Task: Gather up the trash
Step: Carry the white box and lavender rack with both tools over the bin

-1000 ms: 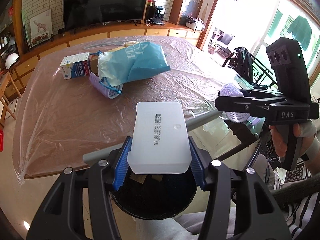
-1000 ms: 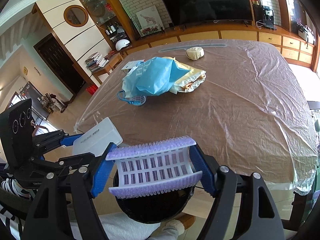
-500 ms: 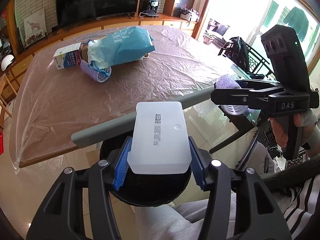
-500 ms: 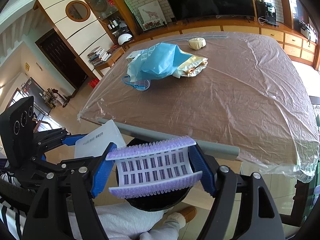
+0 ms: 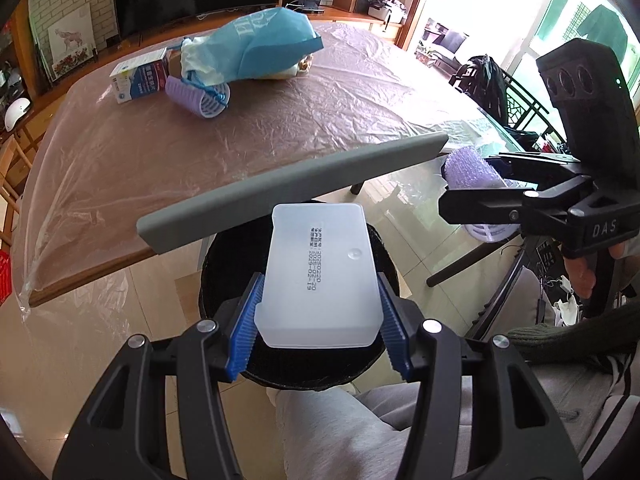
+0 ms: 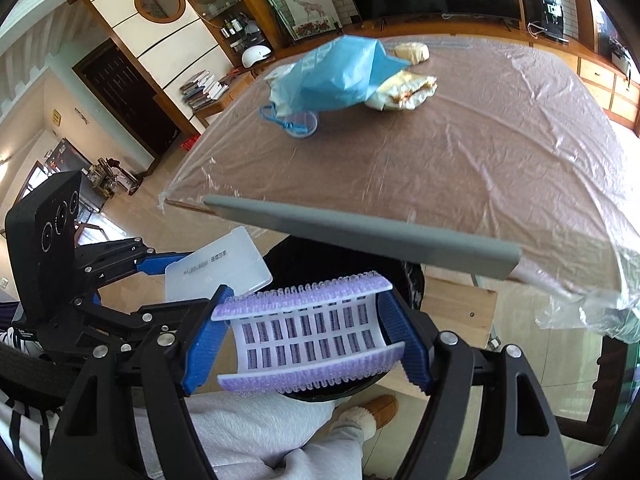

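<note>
Left wrist view: your left gripper (image 5: 320,300) is clamped on a translucent white plastic lid (image 5: 320,276), blue pads pressed against its two long sides. The lid hangs directly over the mouth of the black bin (image 5: 224,256), which stands on the floor at the near edge of the table (image 5: 280,120), with its grey swing lid (image 5: 292,188) raised. On the right, your right gripper (image 5: 480,196) holds a purple hair roller (image 5: 470,170) beside the bin, not above it from this angle. On the far left of the table remain a second purple roller (image 5: 198,98), a small printed box (image 5: 138,80) and a blue bag (image 5: 256,42) that lies over them.

Right wrist view: your right gripper (image 6: 304,340) is closed on the purple hair roller (image 6: 308,340), squeezing it end to end. The black bin (image 6: 408,276) shows behind and below it, under the raised grey swing lid (image 6: 360,236). Your left gripper (image 6: 160,264) and the white lid (image 6: 218,264) sit to the left. On the far table (image 6: 480,152) you have the blue bag (image 6: 336,76), a crumpled food wrapper (image 6: 404,92) just right of it and a pale round item (image 6: 412,52) beyond.

Assessment: two pieces are carried to the bin, neither yet dropped. Release of both is outstanding, then at least five items on the table are left to collect.
</note>
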Tool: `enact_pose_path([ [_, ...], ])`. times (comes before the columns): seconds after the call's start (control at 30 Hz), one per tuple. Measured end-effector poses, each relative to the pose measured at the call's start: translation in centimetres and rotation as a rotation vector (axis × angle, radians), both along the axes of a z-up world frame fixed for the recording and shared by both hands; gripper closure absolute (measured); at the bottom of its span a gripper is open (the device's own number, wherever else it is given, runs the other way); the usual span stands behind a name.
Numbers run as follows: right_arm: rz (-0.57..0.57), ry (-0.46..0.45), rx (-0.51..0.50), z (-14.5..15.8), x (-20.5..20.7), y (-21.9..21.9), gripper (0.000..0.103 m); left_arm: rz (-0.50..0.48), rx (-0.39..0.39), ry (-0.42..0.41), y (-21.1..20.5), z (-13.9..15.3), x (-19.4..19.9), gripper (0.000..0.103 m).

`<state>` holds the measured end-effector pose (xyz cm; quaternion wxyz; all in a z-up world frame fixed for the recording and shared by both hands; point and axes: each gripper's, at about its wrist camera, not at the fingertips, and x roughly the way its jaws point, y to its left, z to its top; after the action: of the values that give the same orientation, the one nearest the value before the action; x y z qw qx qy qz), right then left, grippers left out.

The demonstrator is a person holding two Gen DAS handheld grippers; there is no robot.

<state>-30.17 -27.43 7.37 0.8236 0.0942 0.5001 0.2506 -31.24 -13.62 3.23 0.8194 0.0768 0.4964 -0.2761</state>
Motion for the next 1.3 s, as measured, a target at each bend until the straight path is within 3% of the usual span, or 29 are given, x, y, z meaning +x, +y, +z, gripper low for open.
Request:
enact_pose_path([
  [1.3, 0.011, 0.110, -0.092, -7.1, 1.9, 3.1, 0.030, 0.035, 0.112, 0.083, -0.2, -6.4, 1.7, 0.048],
])
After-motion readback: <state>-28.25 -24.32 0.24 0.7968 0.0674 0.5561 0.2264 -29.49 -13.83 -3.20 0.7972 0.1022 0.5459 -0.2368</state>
